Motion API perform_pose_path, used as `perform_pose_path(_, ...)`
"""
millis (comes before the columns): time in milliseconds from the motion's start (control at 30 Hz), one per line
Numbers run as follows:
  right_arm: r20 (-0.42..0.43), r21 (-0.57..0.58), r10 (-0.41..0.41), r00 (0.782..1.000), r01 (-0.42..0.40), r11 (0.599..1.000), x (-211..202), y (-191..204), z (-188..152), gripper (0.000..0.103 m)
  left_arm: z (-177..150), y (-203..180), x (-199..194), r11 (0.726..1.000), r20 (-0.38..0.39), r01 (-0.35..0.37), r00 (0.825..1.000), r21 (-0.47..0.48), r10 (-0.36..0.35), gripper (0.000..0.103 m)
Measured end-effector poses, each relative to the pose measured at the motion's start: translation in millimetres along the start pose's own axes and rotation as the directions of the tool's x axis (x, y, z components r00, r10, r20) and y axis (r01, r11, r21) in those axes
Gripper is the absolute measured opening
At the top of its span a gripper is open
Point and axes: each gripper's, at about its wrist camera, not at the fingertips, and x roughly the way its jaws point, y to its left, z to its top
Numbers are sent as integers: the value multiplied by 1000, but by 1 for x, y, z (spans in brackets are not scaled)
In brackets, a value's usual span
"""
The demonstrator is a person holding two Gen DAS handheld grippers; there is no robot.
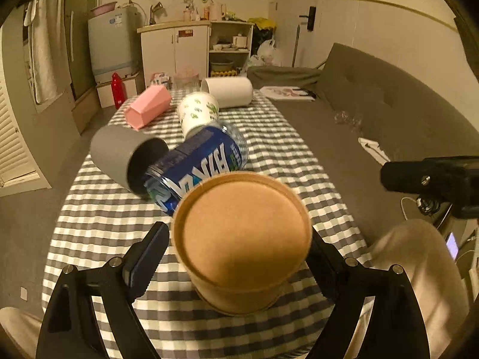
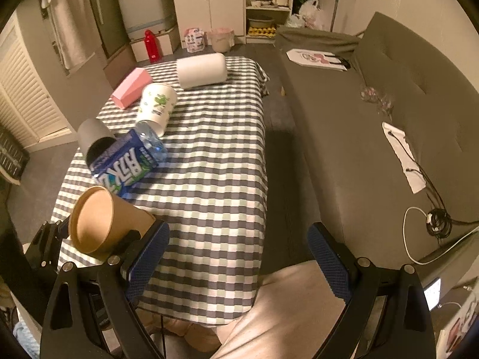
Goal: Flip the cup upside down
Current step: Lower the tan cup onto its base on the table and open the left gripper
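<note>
L tongs [image 1: 239, 257] wide open round brown cup [image 1: 242, 239]; R tongs [image 2: 239, 257] open, empty.

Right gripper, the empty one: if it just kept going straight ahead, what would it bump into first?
Probably the checked tablecloth near the table's right edge. The right gripper is open with nothing between its fingers, and bare cloth lies ahead. The white cylinder lies farther on, to the left; depth is hard to judge.

Grey sofa [image 2: 374, 113] (beside checkered table [image 2: 215, 137]), white cabinet [image 2: 209, 6] behind.
</note>
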Motion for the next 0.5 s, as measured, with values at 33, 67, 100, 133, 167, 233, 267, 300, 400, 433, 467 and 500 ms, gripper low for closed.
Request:
perform_pose_path(33, 6, -3, 0, 1000, 0, 1000, -3, 2, -1, 94, 1, 0, -6, 1000, 10, 4, 1000, -2, -4, 90)
perform_pose_path(67, 13, -6, 2, 1000, -2, 1000, -6, 4, -1, 94, 2, 1, -10, 1000, 18, 7, 1000, -3, -7, 90)
perform_pose_path(100, 19, -7, 4, 1000, -4, 1000, -9, 6, -1, 94, 3, 1, -16, 1000, 28, 10, 1000, -4, -10, 90)
perform_pose_path(133, 29, -8, 4, 1000, -4, 1000, -13, 8, -2, 94, 4, 2, -21, 1000, 38, 13, 999, -5, -13, 90)
perform_pose_path(167, 38, -10, 4, 999, -4, 1000, -16, 9, -3, 94, 6, 2, -27, 1000, 50, 18, 999, -6, -18, 90)
perform_pose_path(233, 58, -10, 7, 998, -6, 1000, -22, 10, -4, 94, 9, 2, -40, 999, 75, 31, 997, -10, -30, 90)
perform_pose_path(267, 70, -9, 9, 998, -9, 1000, -26, 11, -4, 94, 11, 3, -44, 999, 85, 36, 996, -12, -35, 90)
perform_pose_path(300, 83, -8, 12, 996, -12, 1000, -30, 12, -4, 94, 13, 3, -50, 999, 97, 39, 995, -16, -38, 90)
perform_pose_path(400, 131, -7, 29, 991, -28, 1000, -42, 14, -5, 94, 18, 10, -67, 998, 127, 46, 991, -40, -40, 90)
perform_pose_path(433, 146, -8, 34, 989, -33, 999, -45, 14, -6, 94, 19, 14, -72, 998, 136, 45, 990, -51, -38, 90)
perform_pose_path(467, 164, -11, 38, 986, -37, 999, -49, 15, -6, 94, 19, 18, -76, 997, 143, 44, 989, -62, -35, 90)
perform_pose_path(500, 187, -14, 43, 981, -41, 999, -53, 16, -8, 94, 19, 24, -80, 996, 151, 41, 988, -77, -29, 90)
